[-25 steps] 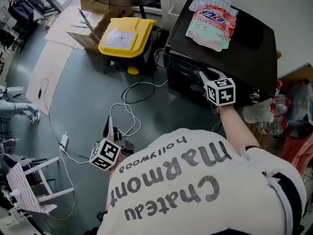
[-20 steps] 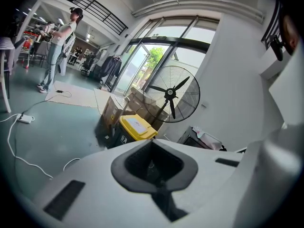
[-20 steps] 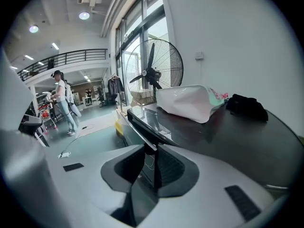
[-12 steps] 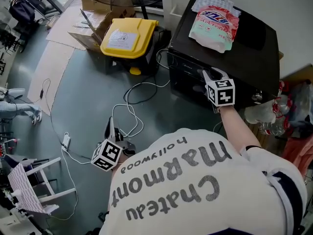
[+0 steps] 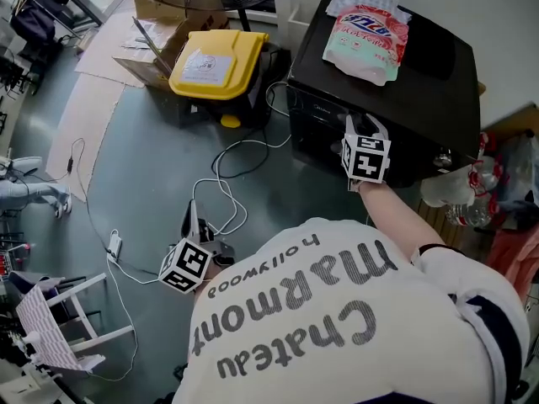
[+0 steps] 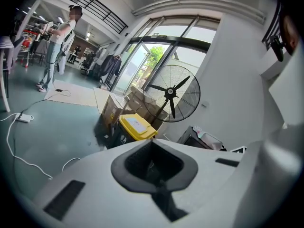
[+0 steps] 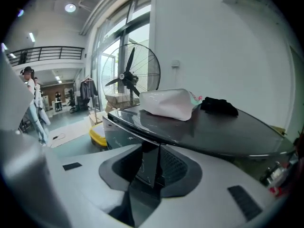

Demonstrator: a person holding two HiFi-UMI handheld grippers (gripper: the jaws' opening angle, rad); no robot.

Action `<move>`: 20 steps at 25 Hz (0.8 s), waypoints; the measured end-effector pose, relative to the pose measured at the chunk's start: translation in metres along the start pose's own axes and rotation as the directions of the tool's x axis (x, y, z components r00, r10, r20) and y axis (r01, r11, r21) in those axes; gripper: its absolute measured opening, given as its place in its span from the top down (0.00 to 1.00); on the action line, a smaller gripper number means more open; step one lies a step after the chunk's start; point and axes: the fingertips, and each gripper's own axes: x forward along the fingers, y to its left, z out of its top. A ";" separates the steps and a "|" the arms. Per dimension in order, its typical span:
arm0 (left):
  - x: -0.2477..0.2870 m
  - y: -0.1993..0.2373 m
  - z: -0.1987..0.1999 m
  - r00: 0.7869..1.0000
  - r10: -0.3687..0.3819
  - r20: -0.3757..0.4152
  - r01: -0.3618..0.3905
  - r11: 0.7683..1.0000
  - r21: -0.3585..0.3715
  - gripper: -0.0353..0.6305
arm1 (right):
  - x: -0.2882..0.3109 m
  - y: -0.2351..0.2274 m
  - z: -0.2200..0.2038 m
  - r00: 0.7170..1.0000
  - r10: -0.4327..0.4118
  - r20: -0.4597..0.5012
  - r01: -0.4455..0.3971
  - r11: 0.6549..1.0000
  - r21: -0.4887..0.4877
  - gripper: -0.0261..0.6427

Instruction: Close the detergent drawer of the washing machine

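Observation:
The black washing machine (image 5: 421,82) stands at the upper right with a detergent bag (image 5: 366,34) on its lid. My right gripper (image 5: 363,126) is up against the machine's front, just under the lid. In the right gripper view its jaws have just been opening. The dark front edge of the detergent drawer (image 7: 148,163) stands in the gap of the right gripper (image 7: 151,170), and the pads do not press on it. My left gripper (image 5: 190,212) hangs low over the floor, far from the machine. Seen in its own view, the left gripper (image 6: 155,169) is shut and holds nothing.
A yellow-lidded bin (image 5: 217,61) and cardboard boxes (image 5: 156,45) sit left of the machine. White cables (image 5: 223,171) trail over the grey floor. A white chair (image 5: 63,314) is at the lower left, bottles (image 5: 472,192) stand right of the machine, and a standing fan (image 6: 172,93) is behind the bin.
My right gripper has turned and shifted slightly left along the machine's front. The left gripper has stayed where it was.

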 end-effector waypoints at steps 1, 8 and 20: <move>-0.001 0.001 0.000 1.000 0.001 0.001 -0.001 1.000 -0.001 0.94 | 0.000 0.000 0.000 1.000 -0.013 0.000 0.013 1.000 0.020 0.76; -0.007 0.008 0.003 1.000 0.011 0.009 -0.011 1.000 -0.009 0.94 | 0.002 -0.001 -0.002 0.998 -0.061 0.004 0.060 0.984 0.168 0.75; -0.011 0.010 0.005 1.000 0.010 0.013 -0.010 1.000 -0.009 0.94 | 0.003 -0.004 -0.001 0.997 -0.076 0.001 0.073 0.968 0.239 0.73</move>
